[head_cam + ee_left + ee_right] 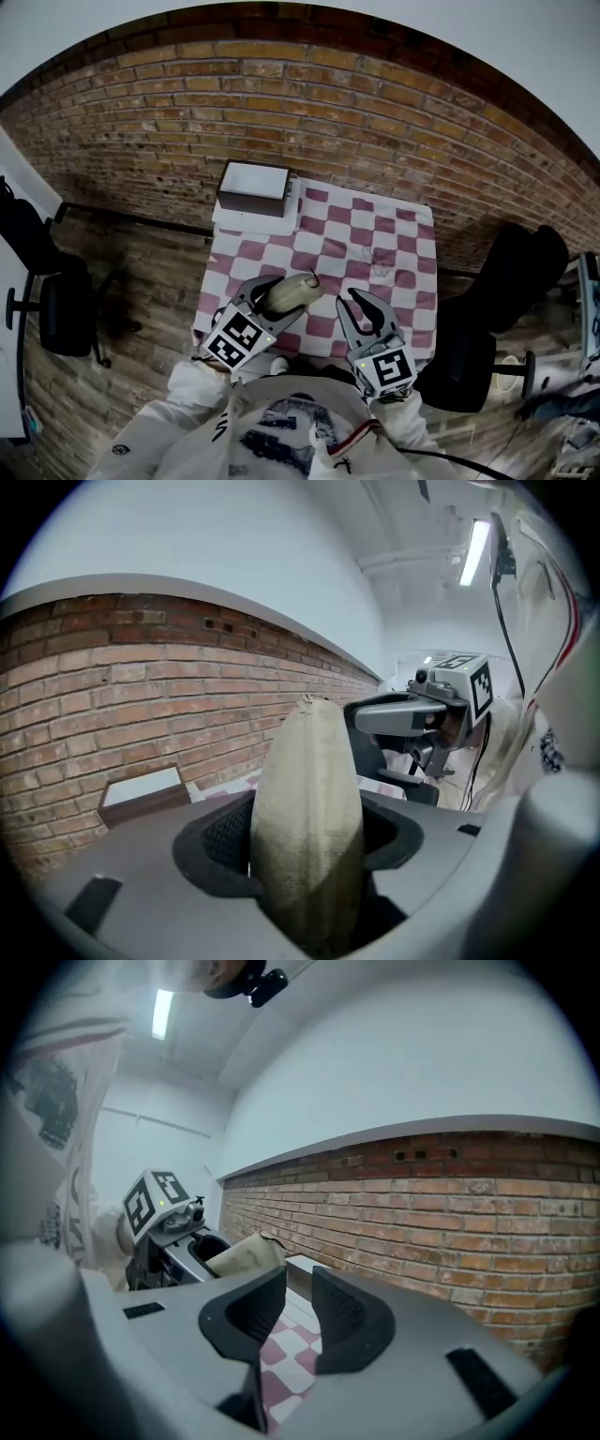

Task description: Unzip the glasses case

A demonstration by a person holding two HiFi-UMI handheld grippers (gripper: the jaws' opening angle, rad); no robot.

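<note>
Glasses case (289,292) above checked cloth (375,246); box (253,187), apparently, beyond.

The glasses case (287,292) is a dull khaki-beige fabric, and the counter (394,234) is covered in checks of dusty maroon and white. The left gripper (292,298) and right gripper (365,302) are matt grey with black lining inside the jaws, and each carries black-and-white square markers. The box (253,187) is dark brown with a white top, the wall (375,112) is red-brown brick with pale mortar lines, and the floor (141,272) is brown planking.
</note>
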